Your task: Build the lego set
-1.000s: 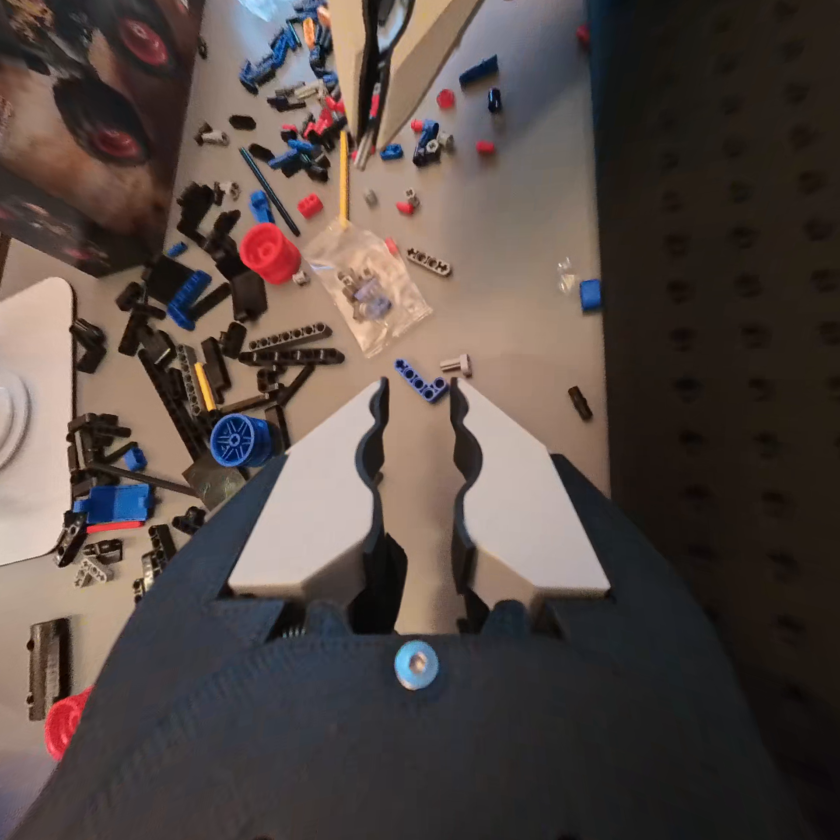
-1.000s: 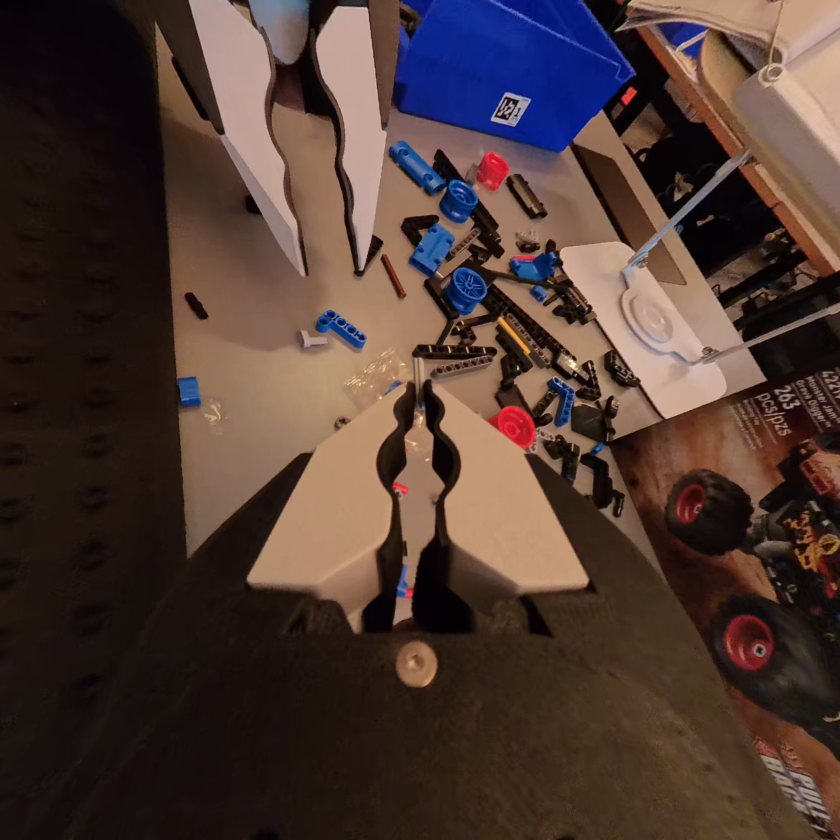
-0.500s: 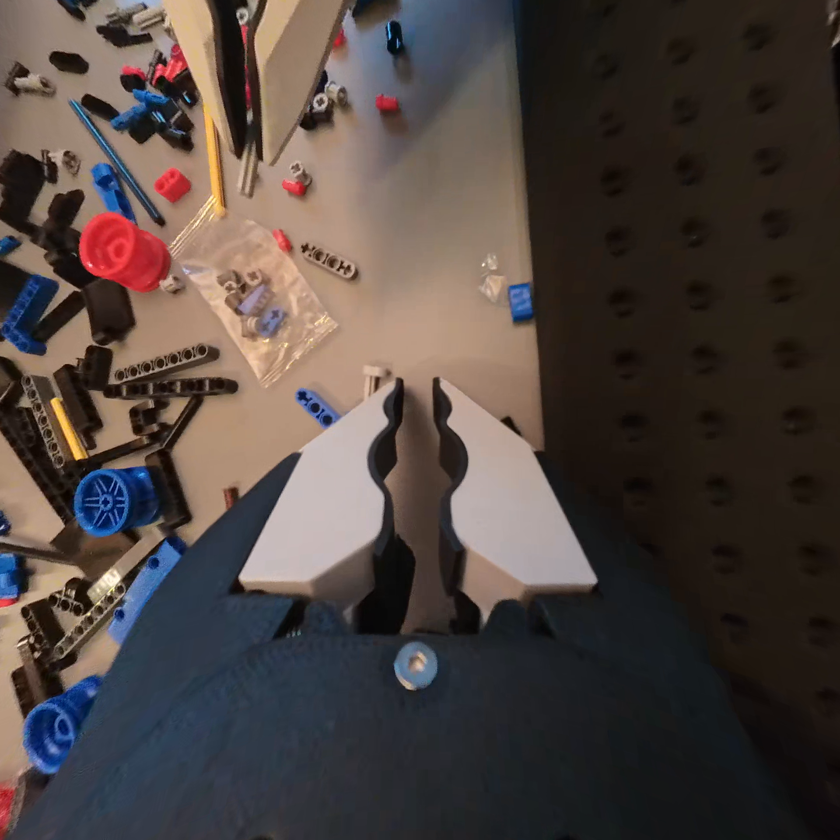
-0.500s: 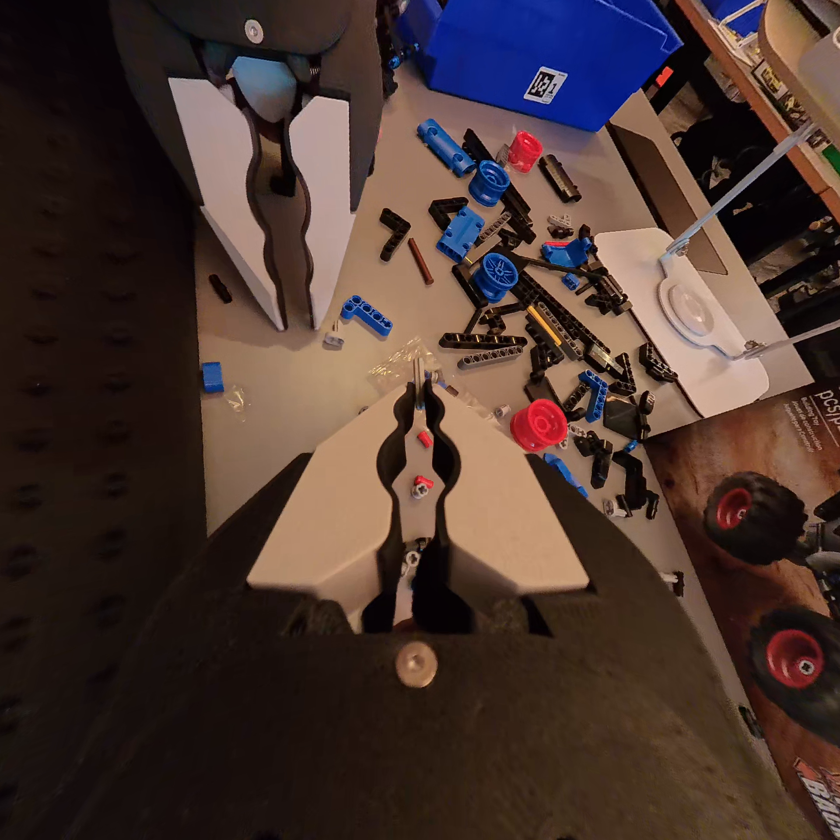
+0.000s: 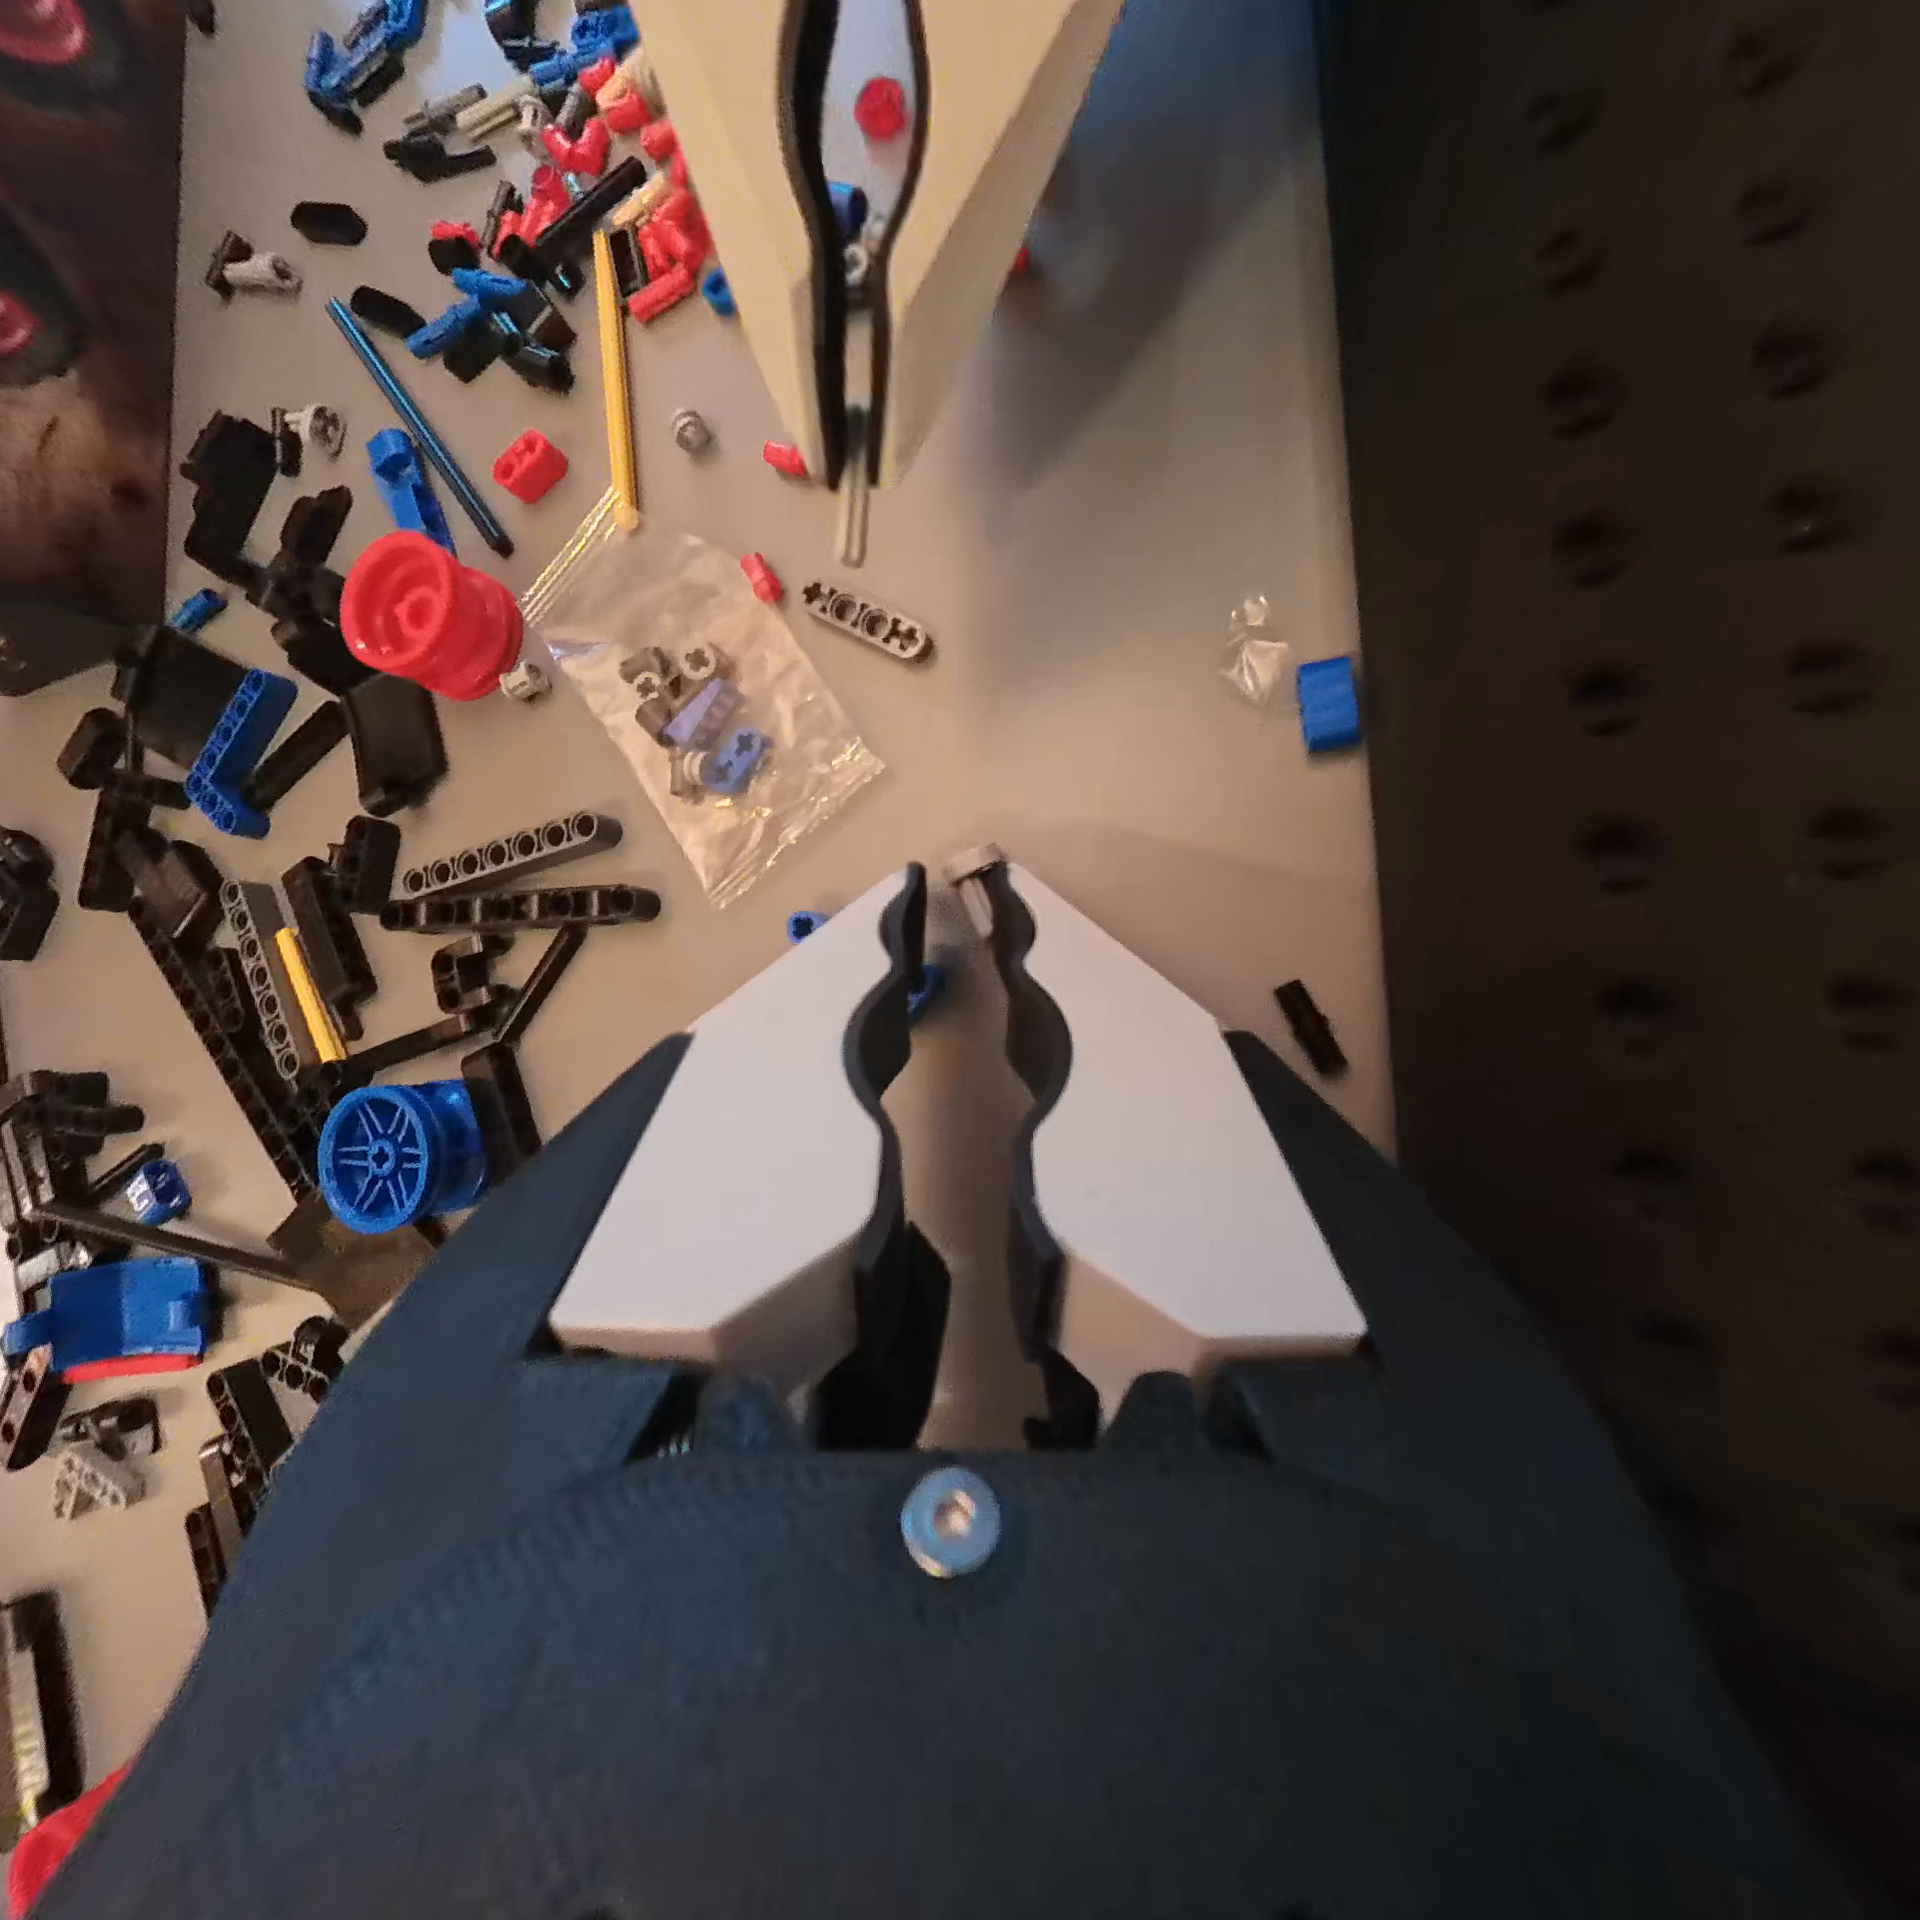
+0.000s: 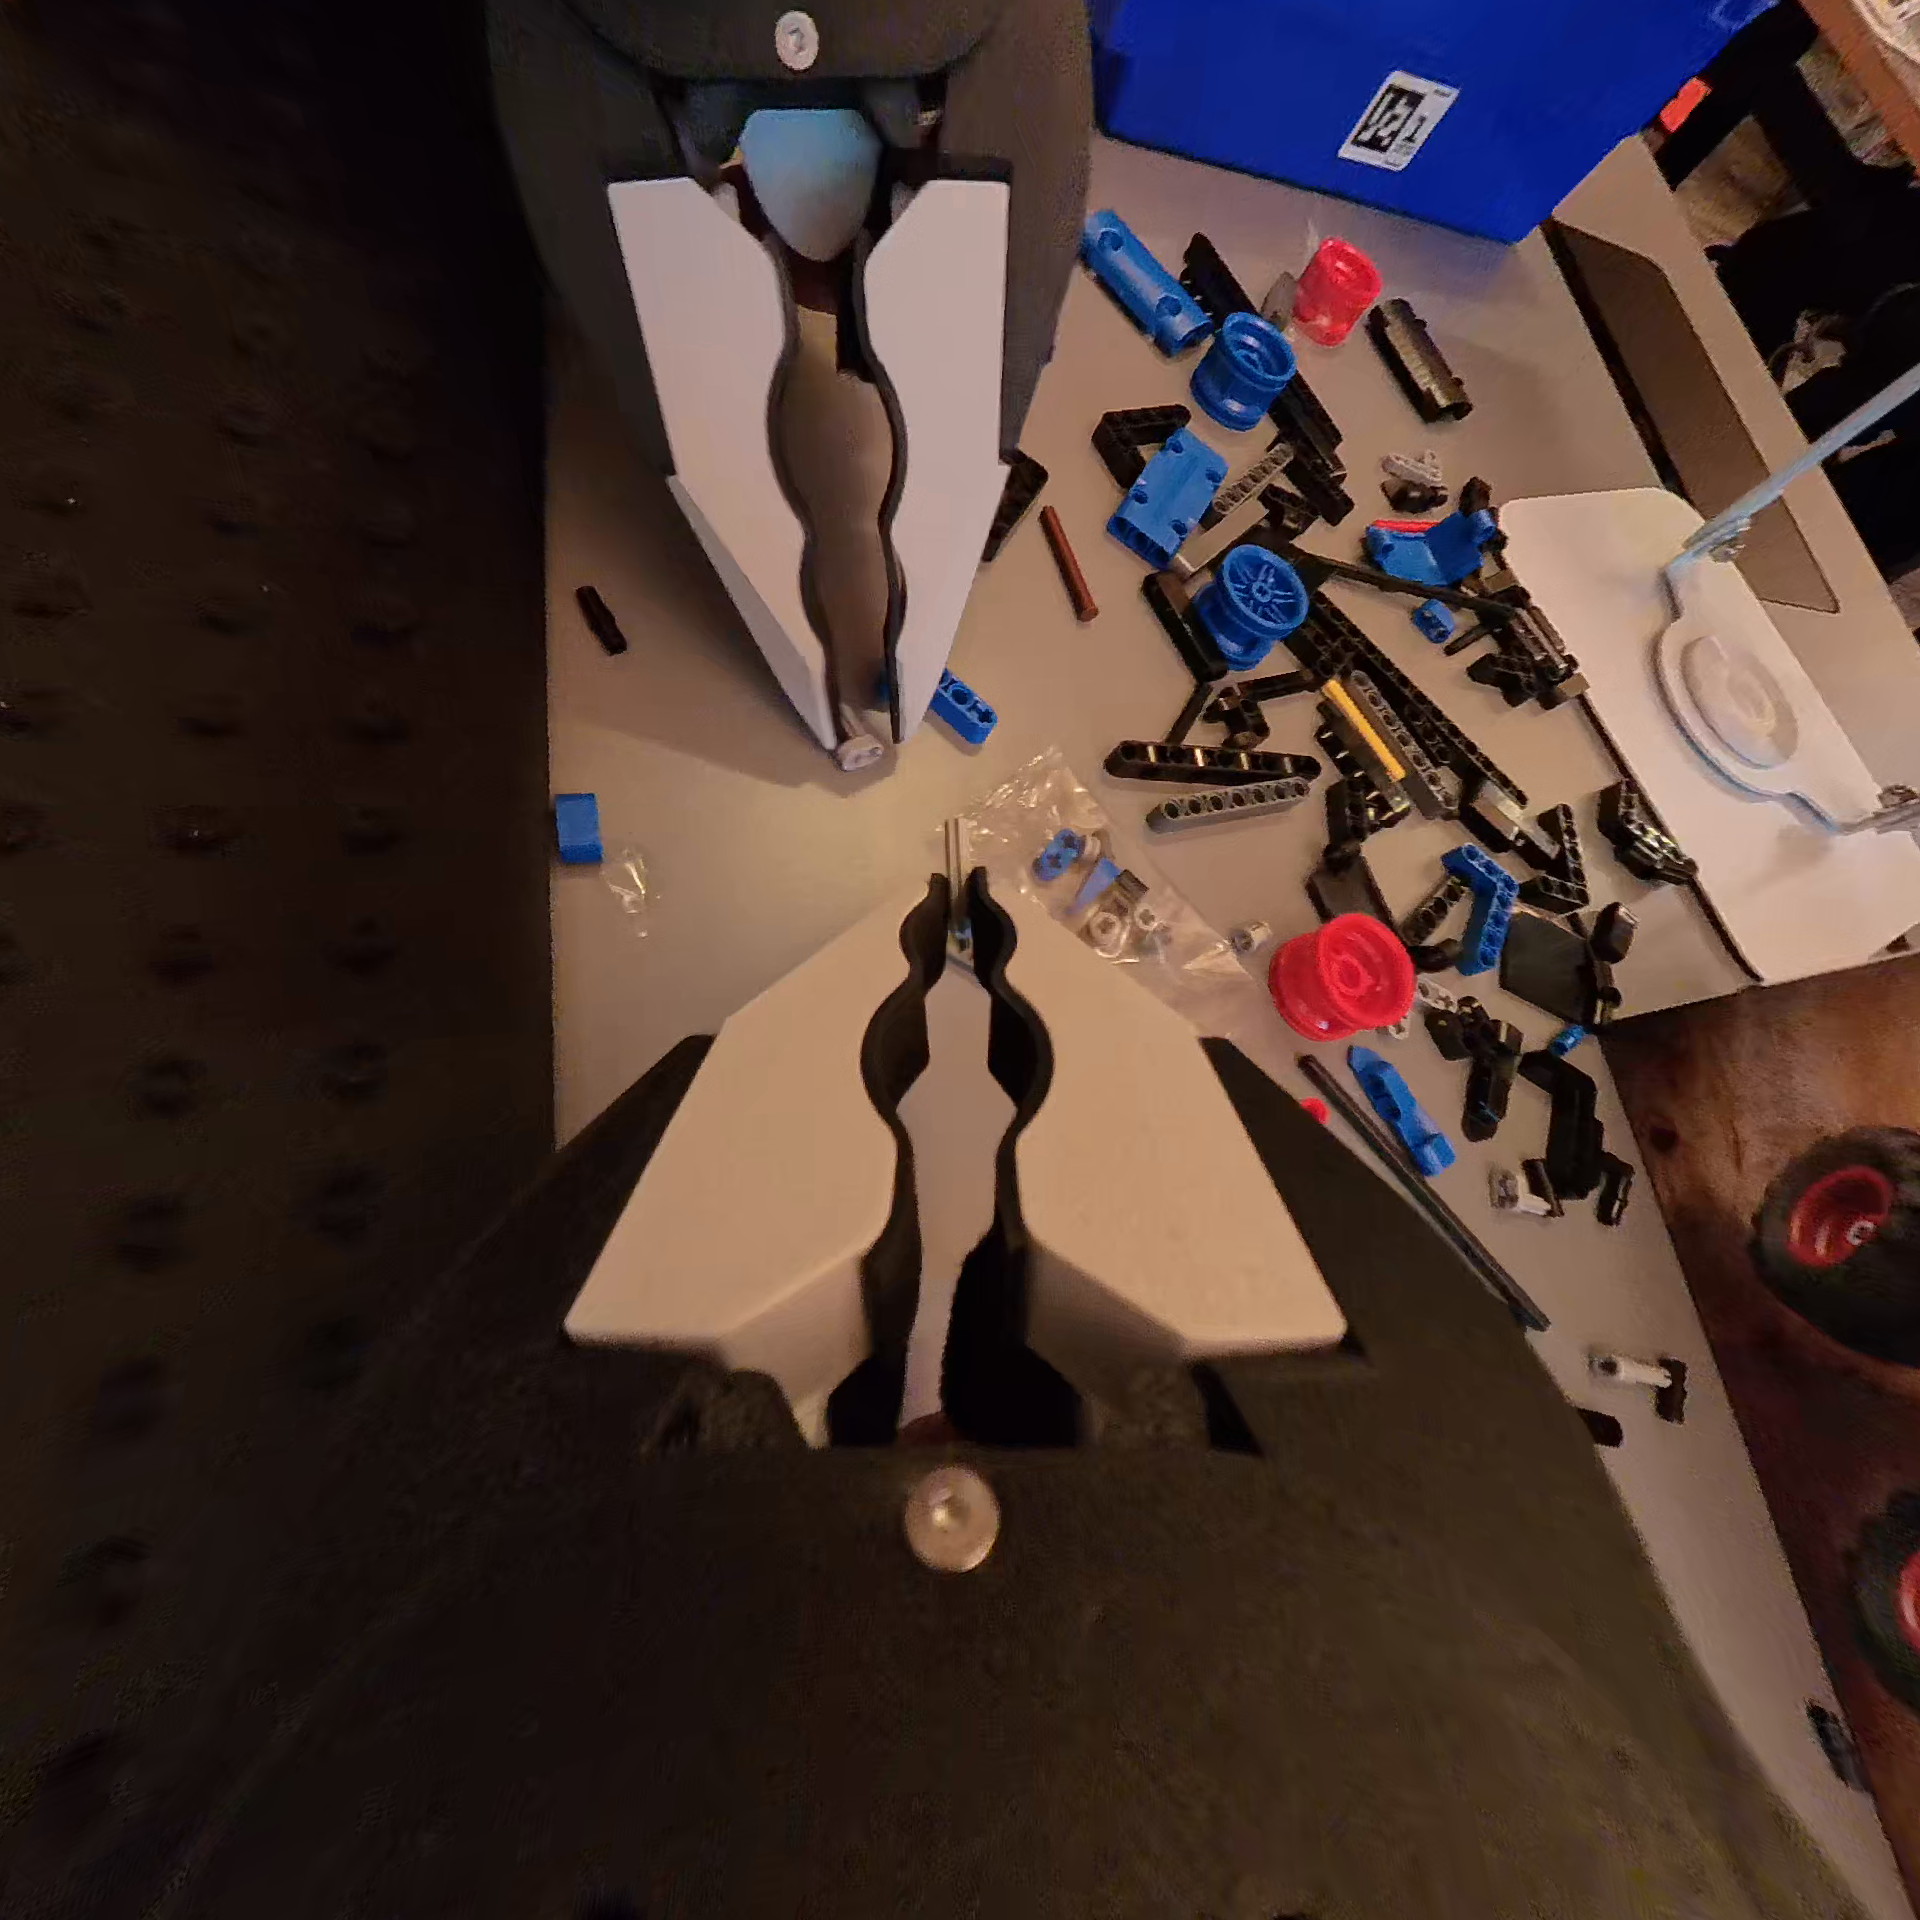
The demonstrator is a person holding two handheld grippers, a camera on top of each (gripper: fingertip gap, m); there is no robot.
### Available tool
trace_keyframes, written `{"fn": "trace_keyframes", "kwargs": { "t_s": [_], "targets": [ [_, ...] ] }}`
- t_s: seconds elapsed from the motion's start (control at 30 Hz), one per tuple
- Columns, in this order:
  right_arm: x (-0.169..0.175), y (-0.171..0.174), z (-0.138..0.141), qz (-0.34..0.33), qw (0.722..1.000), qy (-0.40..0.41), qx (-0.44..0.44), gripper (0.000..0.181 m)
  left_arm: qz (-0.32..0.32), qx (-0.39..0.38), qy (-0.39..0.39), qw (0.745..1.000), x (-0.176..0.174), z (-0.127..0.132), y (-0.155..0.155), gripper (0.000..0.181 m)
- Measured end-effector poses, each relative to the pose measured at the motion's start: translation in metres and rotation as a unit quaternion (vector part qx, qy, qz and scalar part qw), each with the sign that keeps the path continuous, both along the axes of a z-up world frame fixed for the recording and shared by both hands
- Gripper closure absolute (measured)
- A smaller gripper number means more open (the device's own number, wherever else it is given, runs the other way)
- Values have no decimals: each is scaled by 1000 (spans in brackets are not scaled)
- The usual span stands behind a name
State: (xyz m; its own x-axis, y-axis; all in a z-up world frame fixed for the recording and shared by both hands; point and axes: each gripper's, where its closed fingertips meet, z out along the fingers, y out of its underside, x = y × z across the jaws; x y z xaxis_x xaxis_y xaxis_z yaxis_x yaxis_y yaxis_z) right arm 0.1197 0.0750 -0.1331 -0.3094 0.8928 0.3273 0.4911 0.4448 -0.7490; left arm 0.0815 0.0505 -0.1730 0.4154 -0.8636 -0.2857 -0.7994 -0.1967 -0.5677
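Observation:
Loose Lego parts lie on a grey table (image 5: 1091, 727). My left gripper (image 5: 958, 883) is low over the table, its jaws a narrow gap apart. A small grey pin (image 5: 977, 871) lies between the tips, against the right finger. A blue L-shaped beam (image 5: 805, 925) lies mostly hidden under the left finger. In the right wrist view the left gripper (image 6: 864, 732) straddles the pin (image 6: 860, 750), with the blue beam (image 6: 961, 707) beside it. My right gripper (image 6: 956, 896) is shut on a thin grey axle (image 6: 954, 847). In the left wrist view it (image 5: 854, 473) points at me with the axle (image 5: 852, 514) sticking out.
A clear bag of small parts (image 5: 717, 717) lies between the grippers. A red hub (image 5: 431, 613), a blue wheel (image 5: 390, 1153) and black beams (image 5: 520, 904) lie left. A dark perforated panel (image 5: 1662, 831) borders the table. A blue bin (image 6: 1351, 104), white stand base (image 6: 1714, 727) and set box (image 6: 1818, 1247) stand beyond. Left tips to right tips: about 7 cm. It is some 11 cm from my right tips to the red hub (image 5: 431, 613). My right wrist view (image 6: 1332, 964) looks at it from another angle.
My left gripper narrowed its jaws and moved forward until the grey pin lay between its tips. My right gripper, still holding the axle, came closer to the left one.

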Motion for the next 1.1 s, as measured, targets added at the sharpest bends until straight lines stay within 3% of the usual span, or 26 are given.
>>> {"fn": "trace_keyframes", "kwargs": {
  "t_s": [0.47, 1.1],
  "targets": [
    [-11, -22, -39, 58, 995, -84, 13, 179, -23, 25, -24, 999, 9, -1, 1, 177],
    [-18, -22, -40, 65, 993, -85, -54, 179, -34, 42, -51, 997, 11, -1, 0, 178]
  ]
}}
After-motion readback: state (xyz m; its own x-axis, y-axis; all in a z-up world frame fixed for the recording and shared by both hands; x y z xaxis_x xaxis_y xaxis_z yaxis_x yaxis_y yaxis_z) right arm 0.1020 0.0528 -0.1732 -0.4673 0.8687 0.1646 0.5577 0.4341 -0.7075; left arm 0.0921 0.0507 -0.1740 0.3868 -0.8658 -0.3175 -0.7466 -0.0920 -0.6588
